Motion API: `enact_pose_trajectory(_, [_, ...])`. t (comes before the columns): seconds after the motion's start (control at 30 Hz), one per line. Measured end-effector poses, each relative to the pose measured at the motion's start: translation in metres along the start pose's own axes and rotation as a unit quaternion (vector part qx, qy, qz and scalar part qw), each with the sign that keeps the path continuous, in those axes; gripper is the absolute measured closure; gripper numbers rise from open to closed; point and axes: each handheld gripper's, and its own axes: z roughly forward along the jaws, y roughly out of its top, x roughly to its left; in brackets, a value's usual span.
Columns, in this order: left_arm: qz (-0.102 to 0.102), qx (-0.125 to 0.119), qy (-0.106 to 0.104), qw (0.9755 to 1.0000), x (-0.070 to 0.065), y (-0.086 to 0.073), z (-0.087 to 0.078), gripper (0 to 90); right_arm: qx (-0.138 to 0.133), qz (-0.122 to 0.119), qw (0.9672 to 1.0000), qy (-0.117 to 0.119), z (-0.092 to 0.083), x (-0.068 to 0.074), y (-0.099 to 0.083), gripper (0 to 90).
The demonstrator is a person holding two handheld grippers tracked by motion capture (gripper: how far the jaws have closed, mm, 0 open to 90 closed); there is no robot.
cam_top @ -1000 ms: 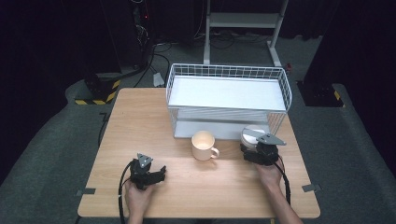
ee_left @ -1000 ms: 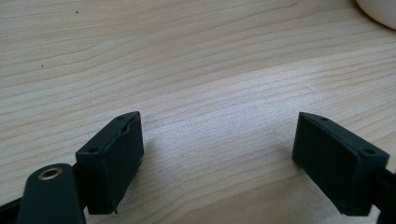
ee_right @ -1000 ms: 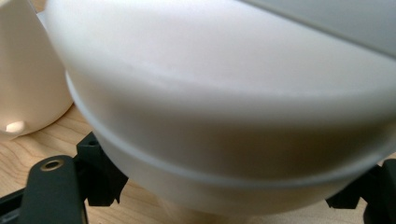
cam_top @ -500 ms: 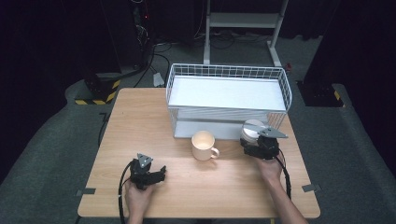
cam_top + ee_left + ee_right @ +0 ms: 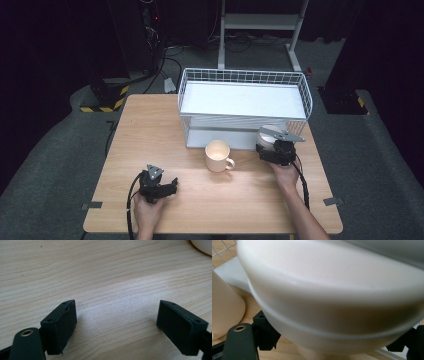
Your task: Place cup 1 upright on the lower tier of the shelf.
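A person sits at a pale wooden surface (image 5: 150, 125), with a hand-held gripper in each hand. The right hand-held gripper (image 5: 274, 150) is at the far right of the surface, just in front of a white wire two-tier rack (image 5: 245, 102). Its black jaws stand wide on either side of a cream ceramic bowl (image 5: 332, 297), one at each flank, so it appears to be gripping the bowl by its body. In the right gripper view the bowl looms very close, with a faint ridge running round it, and the wire mesh and lower shelf of the rack lie right behind it; in the high view only its pale rim (image 5: 266, 134) peeks out beyond the gripper, near the mouth of the rack's lower tier. Held this way, level and at the tier's opening, the bowl seems meant for that shelf. A cream ceramic mug with a side handle (image 5: 218, 156) stands upright just to the left of it, apart from the rack, free to be taken in turn. The left hand-held gripper (image 5: 165, 186) lies low near the front left of the surface, its jaws parted with only bare wood grain between them, holding nothing, seemingly parked out of the way.
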Motion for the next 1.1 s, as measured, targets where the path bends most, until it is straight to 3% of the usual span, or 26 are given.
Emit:
enact_pose_trajectory(0.4, [0.000, 0.000, 0.000, 1.0000, 0.000, 0.000, 0.000, 16.8, -0.004, -0.017, 0.9998, -0.013, 0.011, 0.002, 0.006, 18.8])
enact_pose_trajectory(0.87, [0.000, 0.000, 0.000, 1.0000, 0.000, 0.000, 0.000, 16.8, -0.019, 0.000, 0.9997, -0.015, 0.019, -0.005, 0.007, 18.8])
enact_pose_trajectory(1.1, [0.000, 0.000, 0.000, 1.0000, 0.000, 0.000, 0.000, 16.8, -0.016, -0.016, 0.9995, -0.023, 0.023, -0.006, 0.011, 18.7])
